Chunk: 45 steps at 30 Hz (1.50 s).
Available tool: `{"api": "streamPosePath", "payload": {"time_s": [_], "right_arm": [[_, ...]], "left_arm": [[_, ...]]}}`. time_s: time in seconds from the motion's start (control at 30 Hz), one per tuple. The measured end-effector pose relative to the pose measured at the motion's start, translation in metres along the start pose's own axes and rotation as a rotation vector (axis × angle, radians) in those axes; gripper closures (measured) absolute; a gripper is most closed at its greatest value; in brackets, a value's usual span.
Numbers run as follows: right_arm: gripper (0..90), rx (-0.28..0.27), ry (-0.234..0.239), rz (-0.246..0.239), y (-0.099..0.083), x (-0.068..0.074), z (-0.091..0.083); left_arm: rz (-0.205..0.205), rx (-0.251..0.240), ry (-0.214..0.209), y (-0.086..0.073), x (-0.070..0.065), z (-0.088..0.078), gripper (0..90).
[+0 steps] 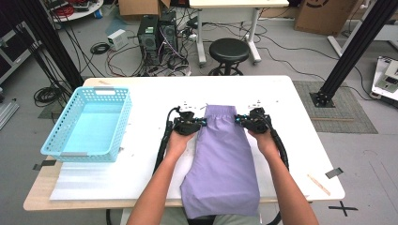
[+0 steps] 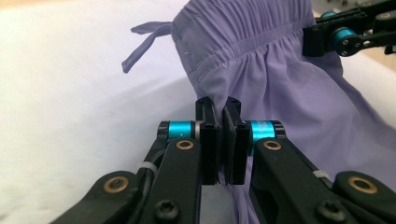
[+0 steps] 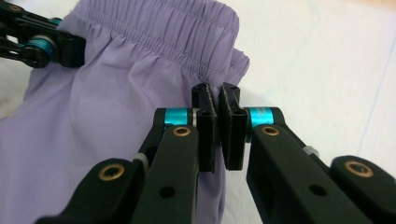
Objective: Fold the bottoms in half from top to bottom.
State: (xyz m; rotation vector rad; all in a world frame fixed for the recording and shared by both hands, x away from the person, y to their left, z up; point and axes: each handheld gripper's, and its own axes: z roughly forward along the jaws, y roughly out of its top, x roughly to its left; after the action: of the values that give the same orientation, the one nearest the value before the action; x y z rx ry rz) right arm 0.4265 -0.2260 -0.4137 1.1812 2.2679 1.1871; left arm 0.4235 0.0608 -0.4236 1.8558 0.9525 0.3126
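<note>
Shorts [image 1: 220, 159], purple, lie flat on the white table [image 1: 300, 122], waistband at the far end, legs running back toward the person and hanging a little over the near edge. Left gripper [image 1: 202, 122] sits at the left side of the waistband, right gripper [image 1: 238, 120] at the right side, both level with each other and pointing inward at the cloth.

Left gripper view: jaws pressed together with a fold of the purple fabric pinched between them, just below the gathered elastic band. Drawstring [image 2: 142, 39] trails off the waistband corner onto the table, loose. The other gripper shows at the upper right, biting the far edge of the band.

Right gripper view: same picture mirrored, jaws clamped on the cloth right under the elastic at the waistband corner. A thin strip of fabric is visible between the pads.

Waistband is slightly bunched and raised between the two grips; the rest of the shorts rests on the table.

Blue basket [image 1: 70, 136] stands on the left part of the table, well apart from the shorts. Wooden stick [image 1: 318, 184] lies near the right front corner.
</note>
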Motion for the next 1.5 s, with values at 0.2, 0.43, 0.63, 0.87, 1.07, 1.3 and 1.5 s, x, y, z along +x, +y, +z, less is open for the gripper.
{"api": "streamPosePath", "payload": {"time_s": [0.2,0.43,0.63,0.87,1.07,1.3,1.5], "right_arm": [[86.7,-0.037,0.007,-0.035,0.001,0.008,-0.004],[86.7,-0.069,0.054,-0.050,-0.015,0.012,-0.025],[86.6,-0.099,0.093,-0.092,-0.027,0.022,-0.047],[86.5,-0.096,0.110,-0.122,-0.051,0.034,-0.060],[84.6,-0.065,0.136,-0.152,-0.071,0.044,-0.067],[67.1,-0.220,0.130,-0.084,-0.061,0.031,-0.096],[64.1,-0.018,-0.041,-0.011,-0.051,0.008,-0.048]], "left_arm": [[0.033,-0.034,-0.023,-0.008,-0.004,-0.009,86.5],[0.076,-0.080,-0.072,-0.018,-0.018,-0.021,86.1],[0.111,-0.106,-0.126,-0.031,-0.030,-0.036,85.9],[0.147,-0.082,-0.170,-0.053,-0.044,-0.046,85.4],[0.180,-0.056,-0.186,-0.067,-0.050,-0.054,80.2],[0.113,-0.157,-0.085,-0.058,-0.031,-0.069,51.0],[0.040,-0.139,-0.086,-0.054,-0.020,-0.056,51.0]]}}
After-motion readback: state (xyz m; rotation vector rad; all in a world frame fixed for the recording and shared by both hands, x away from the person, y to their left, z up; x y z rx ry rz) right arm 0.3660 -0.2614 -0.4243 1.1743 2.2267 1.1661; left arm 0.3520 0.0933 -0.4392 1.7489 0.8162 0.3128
